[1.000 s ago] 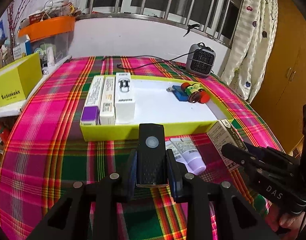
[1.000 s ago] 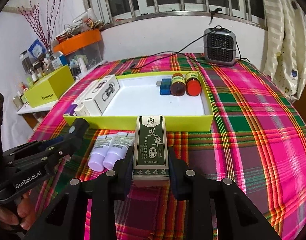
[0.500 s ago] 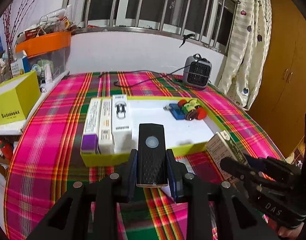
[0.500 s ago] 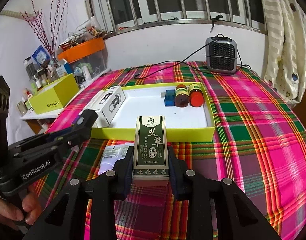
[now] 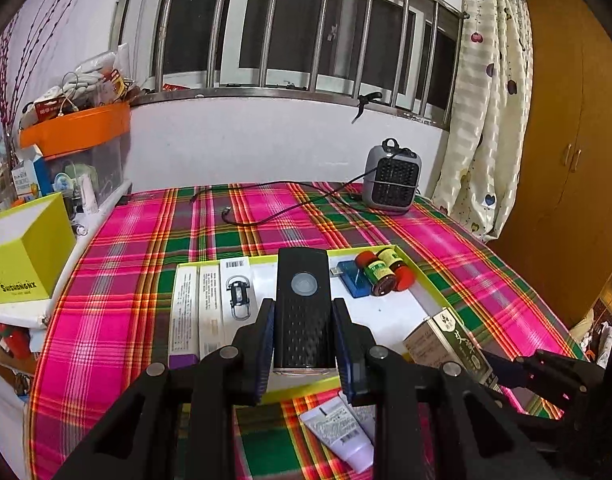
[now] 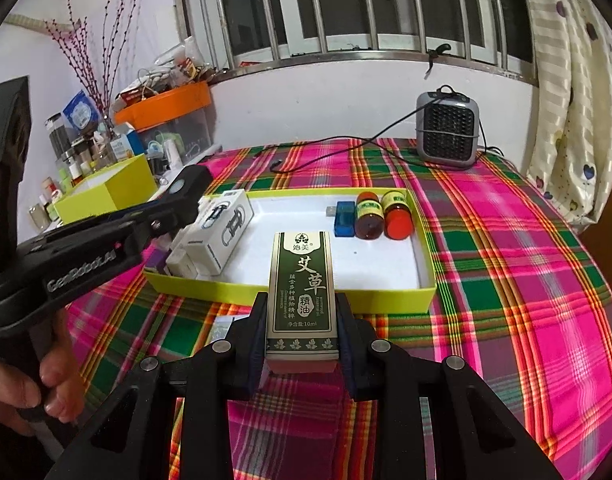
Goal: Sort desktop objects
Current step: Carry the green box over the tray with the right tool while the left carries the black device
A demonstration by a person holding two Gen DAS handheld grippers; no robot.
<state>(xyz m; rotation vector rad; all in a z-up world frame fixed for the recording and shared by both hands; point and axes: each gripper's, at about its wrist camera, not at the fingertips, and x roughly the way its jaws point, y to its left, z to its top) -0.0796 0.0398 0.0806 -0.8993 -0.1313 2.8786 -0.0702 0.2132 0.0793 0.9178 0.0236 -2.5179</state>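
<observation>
Your left gripper (image 5: 304,344) is clamped on a black, long plastic device with a round grey button (image 5: 303,312). Its two pads press on the device's long sides, and the device sticks out past the fingertips. The gripper tilts down a little and hangs in the air over the near wall of the shallow yellow-green tray with a white floor (image 5: 424,280). The right wrist view shows your left hand (image 6: 34,384) wrapped around the handle, low at the left.

Your right gripper (image 6: 302,340) is clamped on a dark green carton with white writing (image 6: 302,292) — the pads squeeze both long sides. It tilts down too and sits just in front of the tray's near wall, over the pink and green checked tablecloth (image 6: 506,280).

The tray lies in the middle of the desk. Along its left wall lie long white boxes (image 5: 208,304) side by side, one with a purple end. In its far right corner there is a small blue flat stick (image 6: 344,218), and beside it two little brown bottles with yellow-green labels (image 6: 382,214) lying down, touching each other.

On the cloth by the near edge of the desk, in front of the tray, lie two small pale purple tubes (image 5: 342,432) — close together. A grey little heater (image 5: 392,182) stands at the far right corner of the desk, and its black cord (image 5: 290,208) runs across the cloth.
</observation>
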